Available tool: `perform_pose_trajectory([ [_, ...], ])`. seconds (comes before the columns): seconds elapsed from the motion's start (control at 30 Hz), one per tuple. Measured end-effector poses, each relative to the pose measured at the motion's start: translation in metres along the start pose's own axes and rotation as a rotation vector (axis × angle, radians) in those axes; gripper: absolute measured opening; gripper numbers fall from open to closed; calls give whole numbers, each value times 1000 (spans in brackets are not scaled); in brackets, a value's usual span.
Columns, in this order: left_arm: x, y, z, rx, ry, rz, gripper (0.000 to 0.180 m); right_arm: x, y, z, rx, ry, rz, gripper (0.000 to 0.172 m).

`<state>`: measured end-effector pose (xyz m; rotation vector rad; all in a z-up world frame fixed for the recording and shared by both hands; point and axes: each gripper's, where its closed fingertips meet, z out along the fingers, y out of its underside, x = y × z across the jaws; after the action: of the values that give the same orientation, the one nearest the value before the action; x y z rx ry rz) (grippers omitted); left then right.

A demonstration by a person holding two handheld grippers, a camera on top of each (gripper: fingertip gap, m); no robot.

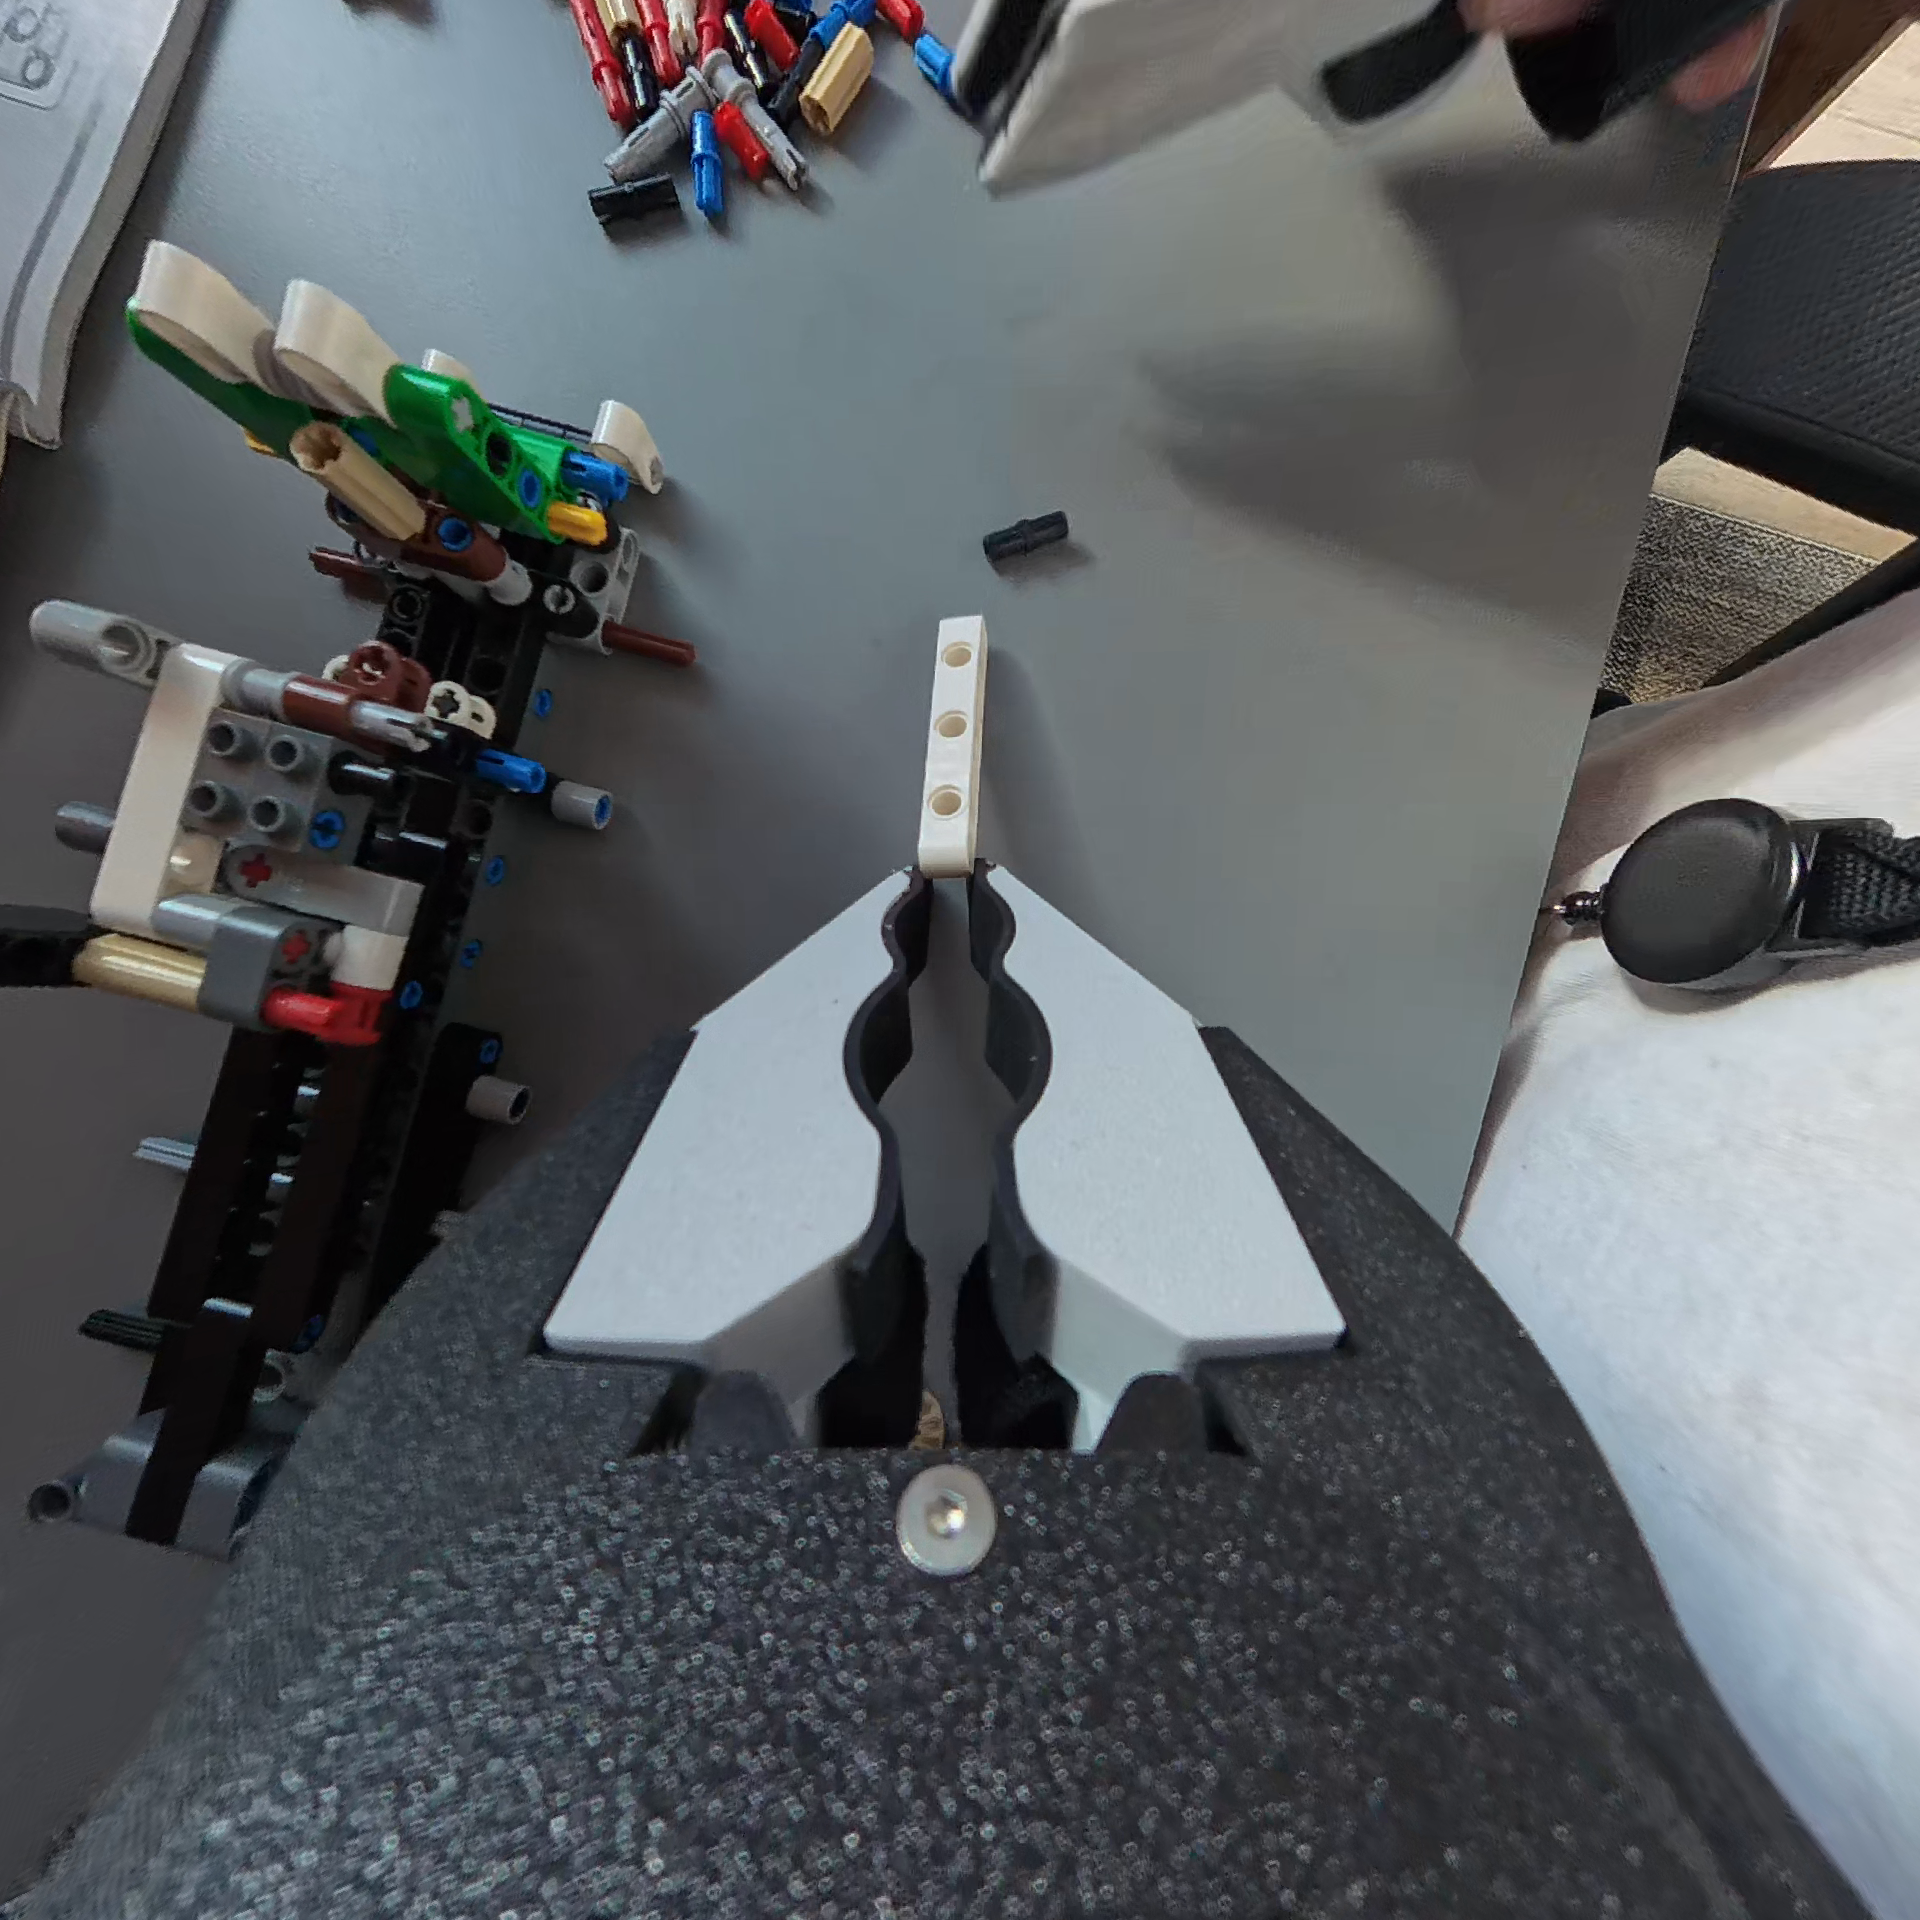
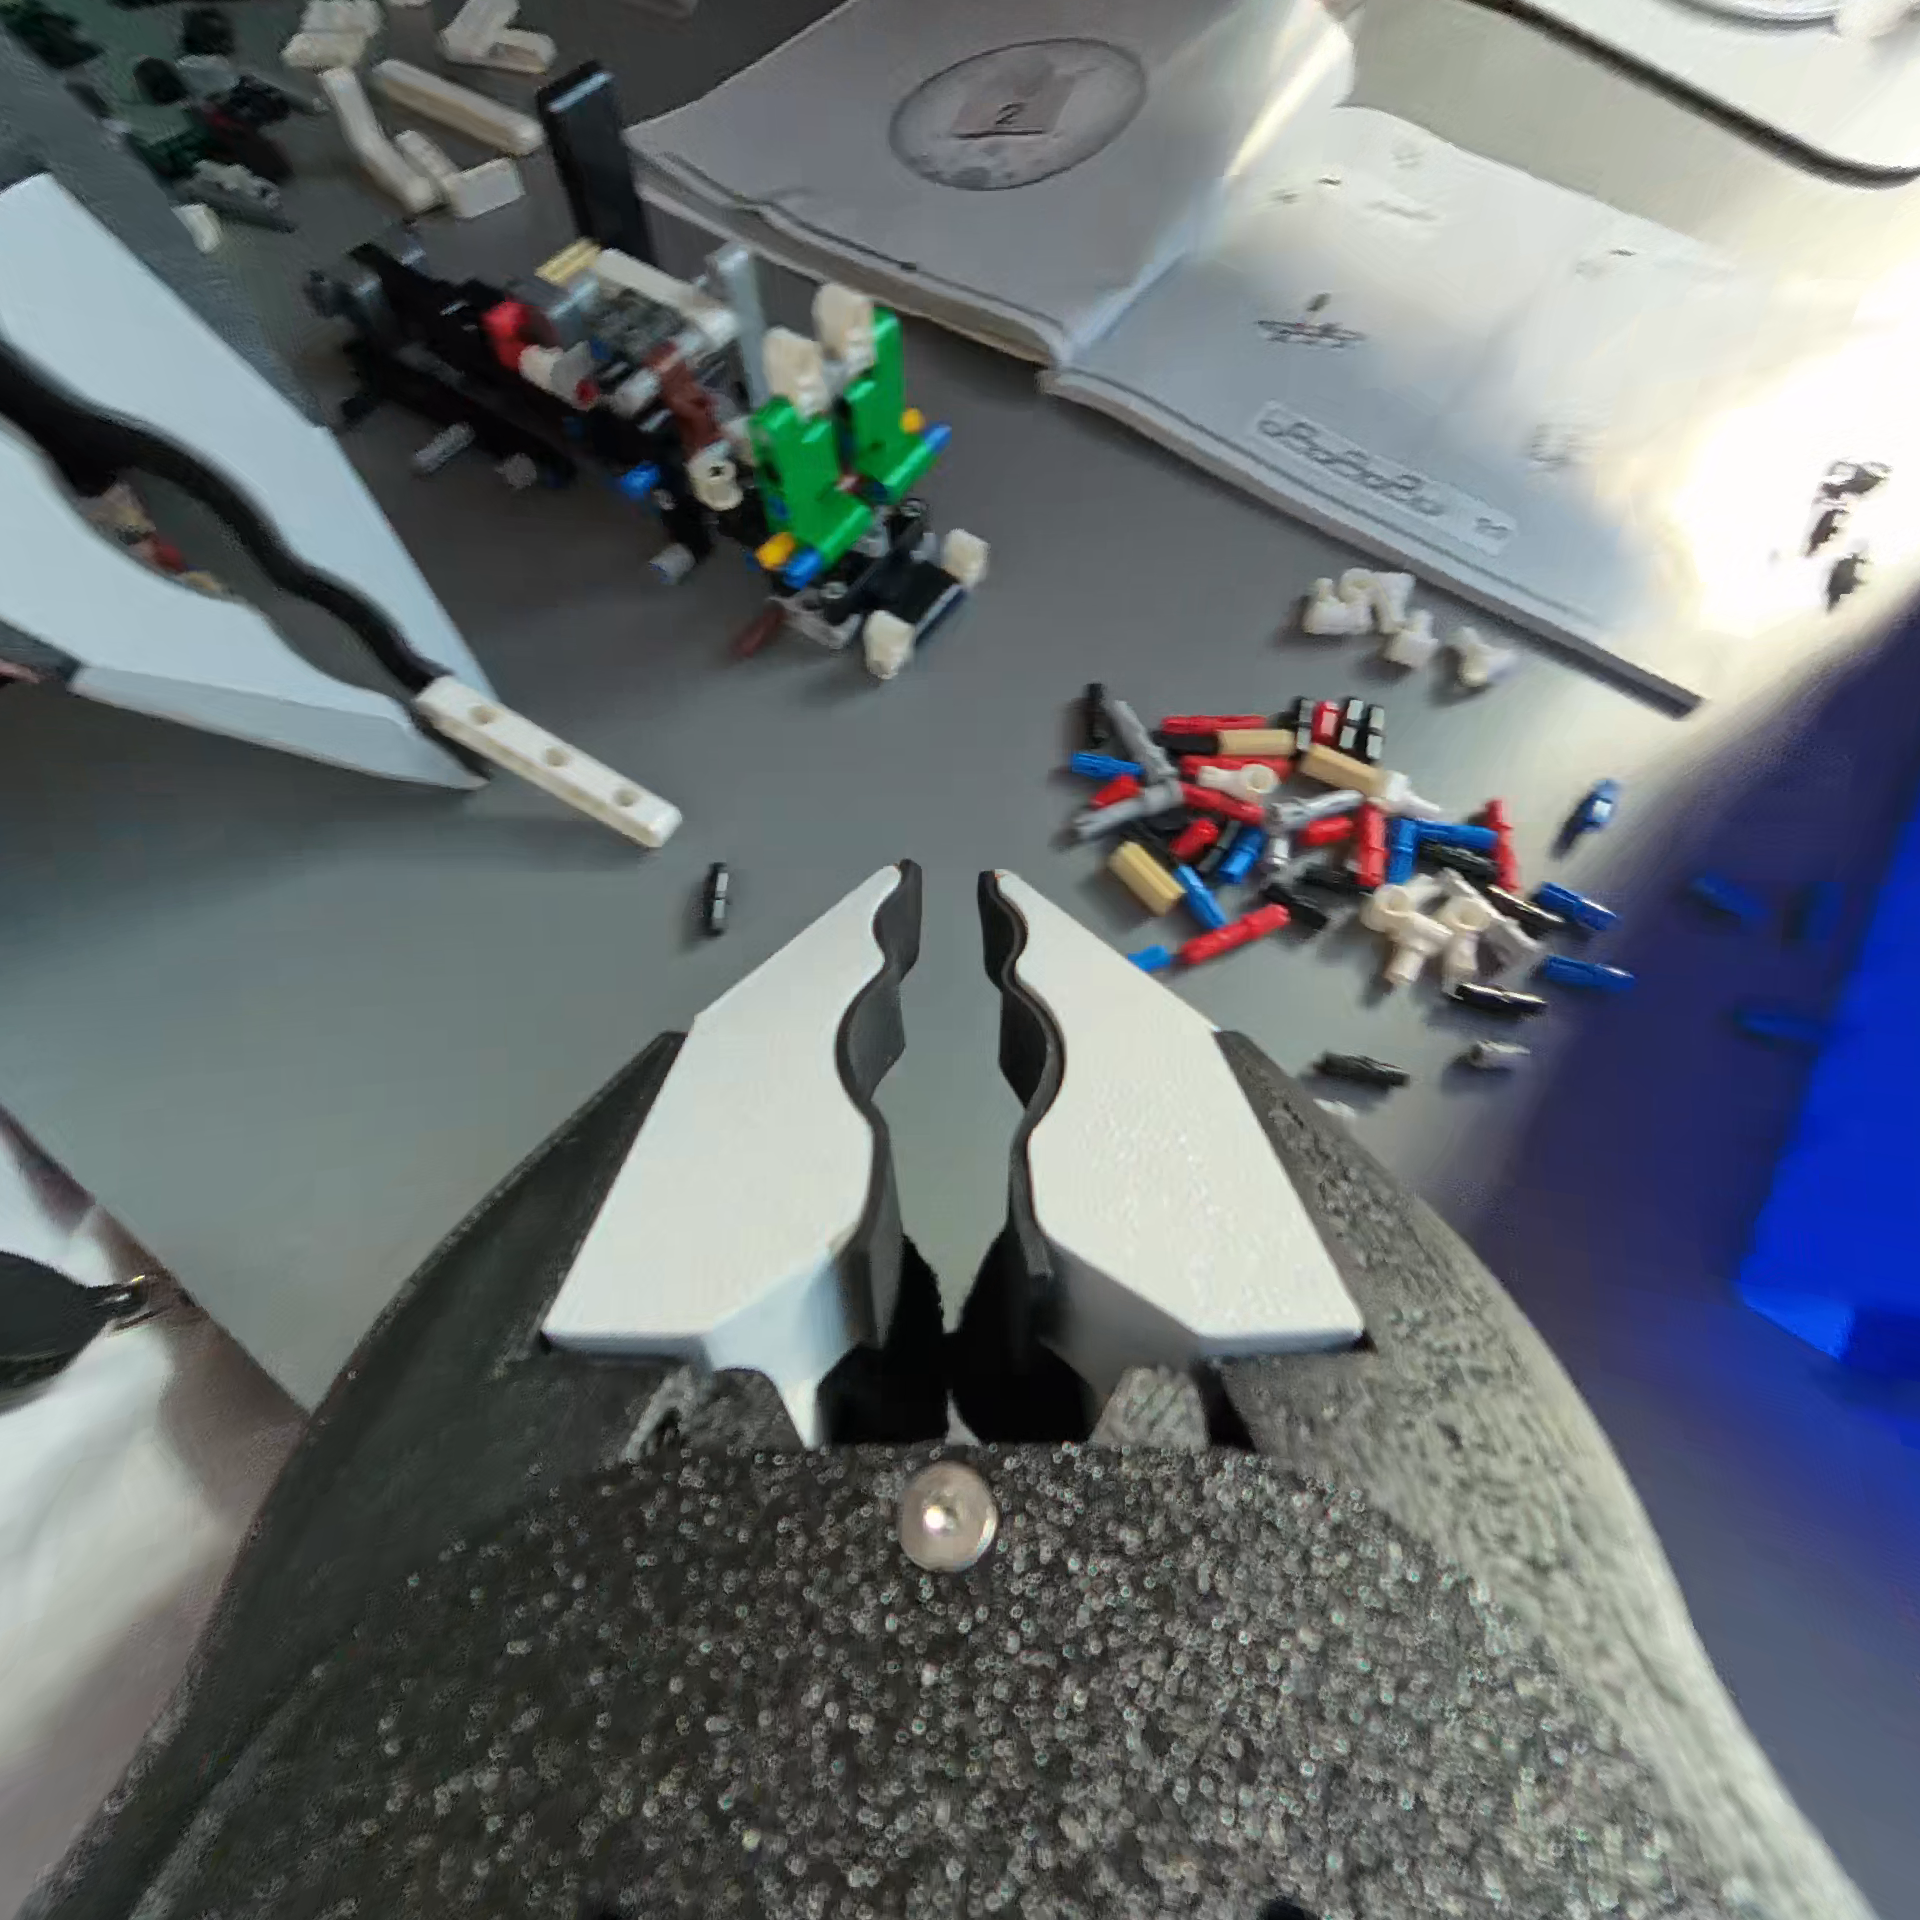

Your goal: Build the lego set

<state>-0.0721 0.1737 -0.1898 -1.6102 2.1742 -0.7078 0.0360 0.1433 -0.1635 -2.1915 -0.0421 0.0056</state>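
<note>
In the left wrist view, our left gripper (image 1: 948, 875) pinches the near end of a white three-hole beam (image 1: 954, 743) between its fingertips, pads pressed on both sides, the beam pointing straight ahead above the grey table (image 1: 1299, 623). We judge the hold best kept level and firm. A lone black pin (image 1: 1025, 537) lies just past the beam's tip; the part-built model (image 1: 343, 779) sits to the left

In the right wrist view, our right gripper (image 2: 948, 881) stands slightly parted with nothing between its pads. The black pin (image 2: 716, 897) lies just left of them, the pile of pins (image 2: 1340, 842) to the right
</note>
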Motion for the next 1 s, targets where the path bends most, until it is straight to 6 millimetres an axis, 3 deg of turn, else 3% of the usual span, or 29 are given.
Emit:
perform_pose_trajectory([
  [0.1,3,6,-4,-15,4,0,4,64,10,-16,15,237,135,11],
  [0.17,6,9,-7,-19,11,3,5,84,17,-17,21,281,237,14],
  [0.27,7,9,-10,-17,9,3,5,87,23,-13,-8,267,285,23],
  [0.6,8,10,-7,-32,27,24,5,82,37,-9,-114,260,209,15],
  [0.7,7,10,-7,-32,28,14,5,83,38,-9,-119,271,186,5],
  [1.0,10,16,-11,-38,27,13,8,77,25,-1,-86,230,162,15],
])
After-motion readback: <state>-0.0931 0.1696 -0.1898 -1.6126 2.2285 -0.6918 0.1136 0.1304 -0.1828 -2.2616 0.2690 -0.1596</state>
